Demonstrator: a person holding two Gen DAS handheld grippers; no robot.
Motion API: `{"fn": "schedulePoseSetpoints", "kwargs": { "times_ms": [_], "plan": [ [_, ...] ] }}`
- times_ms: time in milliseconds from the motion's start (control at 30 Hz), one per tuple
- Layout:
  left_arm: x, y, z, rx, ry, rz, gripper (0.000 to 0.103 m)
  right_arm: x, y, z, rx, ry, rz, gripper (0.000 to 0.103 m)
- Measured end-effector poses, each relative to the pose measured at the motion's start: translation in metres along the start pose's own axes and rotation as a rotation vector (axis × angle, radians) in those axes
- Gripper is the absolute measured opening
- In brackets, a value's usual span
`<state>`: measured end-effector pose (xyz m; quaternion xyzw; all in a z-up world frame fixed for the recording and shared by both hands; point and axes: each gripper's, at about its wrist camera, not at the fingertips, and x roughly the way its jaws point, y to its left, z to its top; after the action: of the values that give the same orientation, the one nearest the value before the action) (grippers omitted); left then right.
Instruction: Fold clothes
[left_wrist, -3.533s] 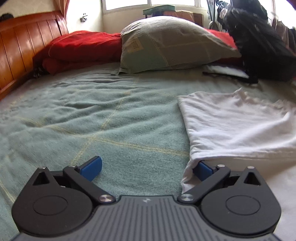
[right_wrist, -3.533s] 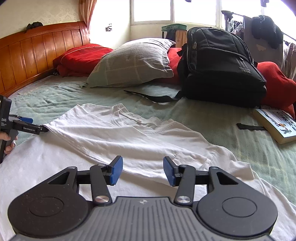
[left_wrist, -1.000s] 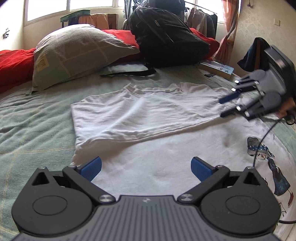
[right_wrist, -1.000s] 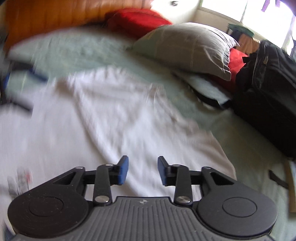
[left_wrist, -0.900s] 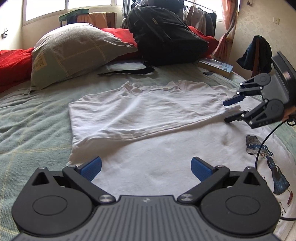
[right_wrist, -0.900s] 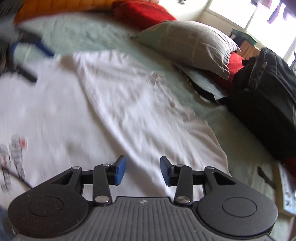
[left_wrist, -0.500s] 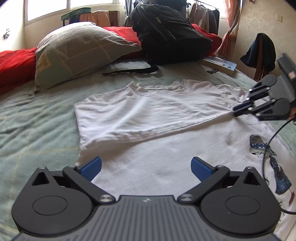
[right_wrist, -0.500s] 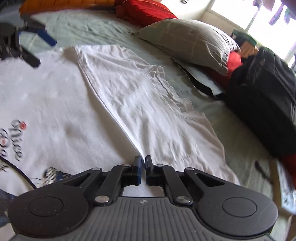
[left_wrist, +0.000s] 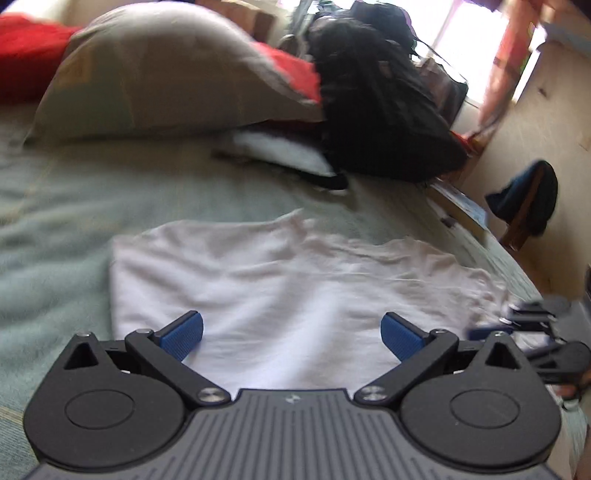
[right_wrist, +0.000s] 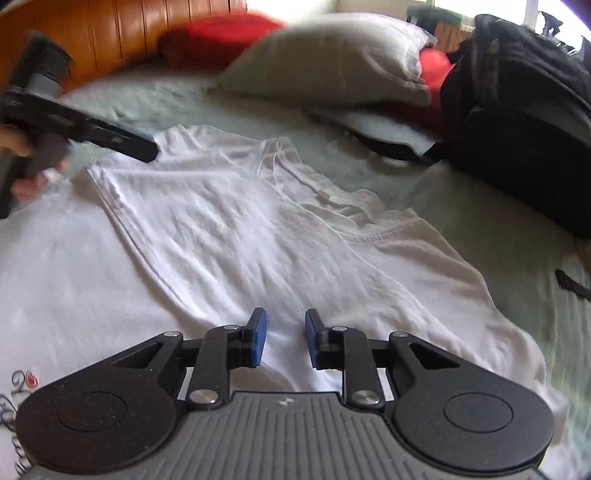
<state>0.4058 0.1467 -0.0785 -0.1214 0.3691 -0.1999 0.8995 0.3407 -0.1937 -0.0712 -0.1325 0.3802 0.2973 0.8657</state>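
Note:
A white T-shirt lies on the green bedspread with its upper part folded over the body. My right gripper hovers low over the fold's near edge. Its jaws are opening, with a narrow gap and only cloth beneath, and nothing is pinched between the pads. My left gripper stands wide open above the folded T-shirt and holds nothing. In the right wrist view the left gripper reaches in from the upper left, held by a hand. The right gripper shows blurred at the left wrist view's right edge.
A grey-green pillow and red bedding lie by the wooden headboard. A black backpack sits at the far right of the bed, a strap beside it. A chair with a dark garment stands by the wall.
The right gripper, shut on the fold's edge half a second ago, now has its jaws apart. The left gripper has swung across over the folded part, and its view is blurred.

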Motion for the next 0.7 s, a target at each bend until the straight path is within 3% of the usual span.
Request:
{"fn": "schedulePoseSetpoints", "kwargs": {
  "times_ms": [67,167,200,433,567,600,700],
  "plan": [
    [-0.001,0.015,-0.003,-0.030,-0.025,-0.018,0.100,-0.011,-0.009,-0.011,0.050,-0.011,0.007,0.031],
    [-0.010,0.013,0.006,-0.056,-0.029,0.029,0.100,-0.022,-0.014,-0.018,0.092,-0.004,0.002,0.033],
    [-0.014,0.008,0.009,-0.027,-0.025,0.048,0.100,-0.025,-0.014,-0.016,0.104,0.003,0.000,0.036],
    [-0.037,-0.038,-0.008,0.212,0.035,-0.088,0.100,-0.018,0.021,0.031,0.030,-0.079,0.025,0.049],
    [-0.033,-0.035,-0.039,0.267,0.127,0.017,0.100,0.003,0.024,0.036,0.034,-0.044,0.029,0.049],
    [-0.036,-0.030,-0.044,0.296,0.120,0.048,0.100,0.007,0.021,0.032,0.049,-0.023,0.015,0.049],
    [-0.050,-0.022,-0.040,0.259,0.096,0.050,0.100,0.002,0.010,0.018,0.099,-0.004,-0.008,0.051]
  ]
}}
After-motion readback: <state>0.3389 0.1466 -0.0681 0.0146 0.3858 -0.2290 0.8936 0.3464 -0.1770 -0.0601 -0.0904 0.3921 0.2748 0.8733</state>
